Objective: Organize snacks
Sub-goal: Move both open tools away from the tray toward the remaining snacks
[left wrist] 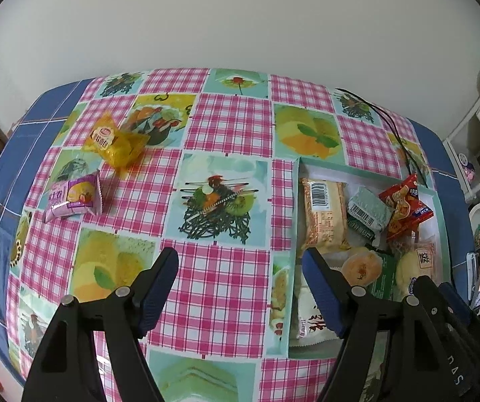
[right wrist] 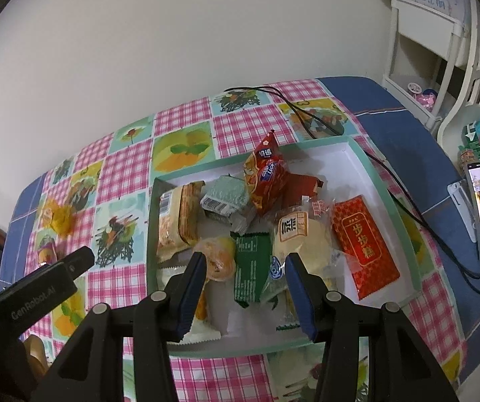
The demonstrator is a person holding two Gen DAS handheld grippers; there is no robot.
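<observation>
Both your grippers spread wide and empty, snacks split between box and cloth.

Your left gripper (left wrist: 240, 288) hangs over bare tablecloth (left wrist: 226, 124); only its view shows the purple packet (left wrist: 74, 197) and yellow packet (left wrist: 116, 140) lying loose beyond. Your right gripper (right wrist: 245, 288) hovers above the green-rimmed box (right wrist: 387, 197), which holds the green wrapper (right wrist: 251, 264), a red packet (right wrist: 363, 241) with gold characters, and a red bag (right wrist: 268, 177) reading "GOOD LUCK".
</observation>
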